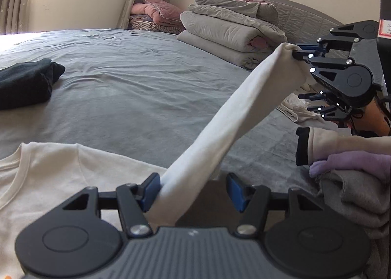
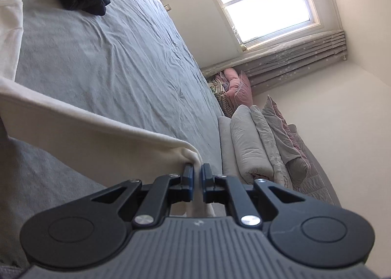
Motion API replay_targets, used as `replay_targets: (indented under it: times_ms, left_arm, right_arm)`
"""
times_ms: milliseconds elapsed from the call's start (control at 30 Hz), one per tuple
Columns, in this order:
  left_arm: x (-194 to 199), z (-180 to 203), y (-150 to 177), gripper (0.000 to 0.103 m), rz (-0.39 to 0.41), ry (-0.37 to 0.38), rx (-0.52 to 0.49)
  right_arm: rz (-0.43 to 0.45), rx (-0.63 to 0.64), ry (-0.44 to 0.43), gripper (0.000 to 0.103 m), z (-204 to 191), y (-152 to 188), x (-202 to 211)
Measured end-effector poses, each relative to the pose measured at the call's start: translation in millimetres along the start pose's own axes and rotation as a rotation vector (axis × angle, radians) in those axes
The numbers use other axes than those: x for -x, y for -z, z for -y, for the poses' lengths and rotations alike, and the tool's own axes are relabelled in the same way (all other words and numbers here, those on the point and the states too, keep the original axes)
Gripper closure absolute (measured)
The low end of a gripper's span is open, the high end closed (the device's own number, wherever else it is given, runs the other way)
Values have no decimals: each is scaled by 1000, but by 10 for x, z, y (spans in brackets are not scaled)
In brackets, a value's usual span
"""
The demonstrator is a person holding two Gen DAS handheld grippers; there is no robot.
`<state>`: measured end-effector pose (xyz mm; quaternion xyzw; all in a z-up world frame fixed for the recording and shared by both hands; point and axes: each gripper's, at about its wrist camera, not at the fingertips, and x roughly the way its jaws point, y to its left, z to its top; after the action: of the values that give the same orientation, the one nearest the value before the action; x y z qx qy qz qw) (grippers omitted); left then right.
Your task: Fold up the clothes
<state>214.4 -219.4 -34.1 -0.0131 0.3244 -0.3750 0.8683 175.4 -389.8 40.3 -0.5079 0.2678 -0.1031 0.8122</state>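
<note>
Wrinkled grey bedsheet [image 1: 127, 78]; taut cream sleeve [image 1: 220, 120].

A grey-sheeted bed [image 1: 127, 83] carries a cream shirt [image 1: 61, 176], dark folded garment [image 1: 24, 83], and stacked quilts [image 1: 227, 32].

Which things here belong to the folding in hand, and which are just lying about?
In the job:
white shirt
its sleeve
right tongs, shut on the sleeve
left tongs, open around the sleeve

Lying about:
black garment
folded quilts
pink bedding
grey and purple clothes
</note>
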Motion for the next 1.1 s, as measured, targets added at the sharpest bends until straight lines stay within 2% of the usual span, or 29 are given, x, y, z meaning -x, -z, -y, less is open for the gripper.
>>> replay_targets:
  times_ms: [200, 433, 567, 767, 833, 867, 967, 1100]
  left_arm:
    - [-55, 92, 85, 40, -10, 77, -9]
    - [-62, 290, 111, 40, -70, 165, -70]
    - [-74, 427, 139, 40, -114, 215, -118]
    - [-53, 575, 160, 40, -171, 281, -177]
    - [52, 488, 116, 40, -164, 284, -163]
    - [104, 444, 94, 40, -160, 285, -157]
    - [267, 287, 21, 40, -138, 267, -139]
    - [414, -76, -130, 40, -70, 120, -94]
  right_arm:
    - [-96, 71, -191, 95, -30, 379, 139]
    - [-40, -21, -284, 96, 183, 555, 534]
    - [-11, -29, -346, 95, 201, 643, 848]
    - [-1, -68, -499, 85, 339, 636, 1129]
    - [24, -115, -545, 73, 427, 593, 1203]
    - [38, -143, -566, 63, 468, 563, 1230]
    - [84, -209, -617, 62, 569, 438, 1254]
    - [107, -267, -650, 62, 514, 208, 1058]
